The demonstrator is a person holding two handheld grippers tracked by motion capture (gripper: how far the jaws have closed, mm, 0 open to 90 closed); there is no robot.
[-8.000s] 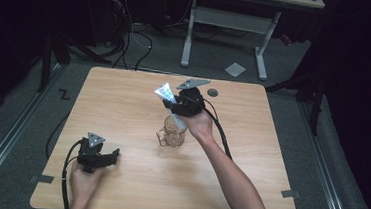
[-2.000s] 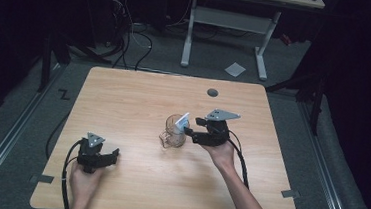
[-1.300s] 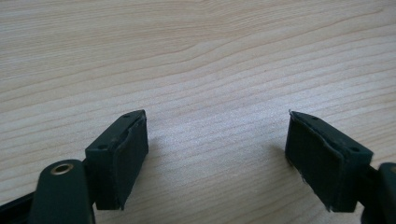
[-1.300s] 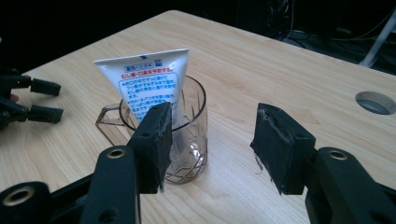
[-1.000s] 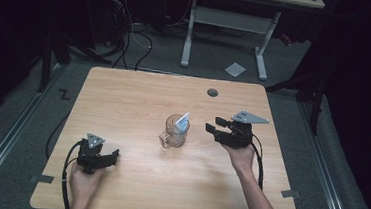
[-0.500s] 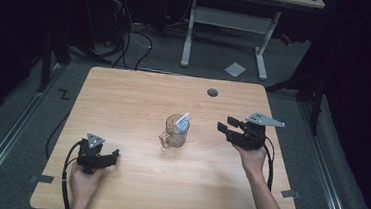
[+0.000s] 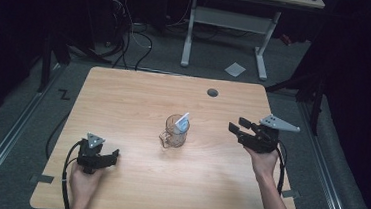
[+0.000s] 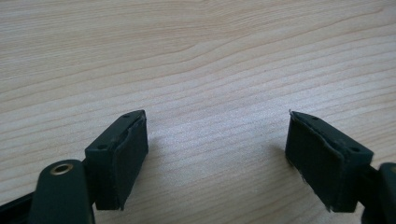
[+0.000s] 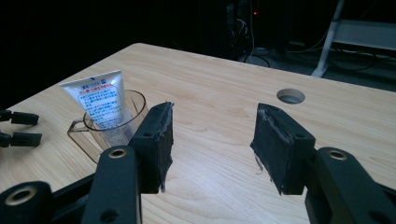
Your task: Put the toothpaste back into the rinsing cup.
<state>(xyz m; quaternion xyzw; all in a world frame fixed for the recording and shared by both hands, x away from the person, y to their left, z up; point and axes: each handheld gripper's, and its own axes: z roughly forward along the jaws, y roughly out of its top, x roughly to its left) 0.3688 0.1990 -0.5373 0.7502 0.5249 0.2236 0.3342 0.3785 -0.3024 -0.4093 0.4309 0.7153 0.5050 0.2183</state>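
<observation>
Since eight seconds ago the tube (image 7: 184, 122) has gone from the right gripper's jaws at the far side of the table into the glass mug (image 7: 174, 132), and the right gripper (image 7: 238, 128) has withdrawn to the right, well apart from the mug. The left gripper (image 7: 115, 155) has not shifted.

Tube: white, printed, standing tilted in the clear handled mug near the table's centre, its crimped end up and leaning on the rim.

Right gripper: jaws about half open, nothing between them; in the right gripper view bare wood shows in the gap, with tube and mug off to the left. Left gripper: resting near the left front of the table, jaws wide apart, holding nothing.

Judgement on the step in hand: placement appears complete and the retreat is the remaining work. It is best finished by carrying the right gripper clear and level, jaws kept apart, the trailing cable held away from the mug, since a nudge could tip the light glass.

Surface: pale wood-grain table (image 7: 124, 94), with a round cable hole (image 7: 212, 92) near its far edge. Room: dark; grey floor, a desk frame (image 7: 225, 22) and cables beyond, a scrap of paper (image 7: 235, 69) on the floor.
</observation>
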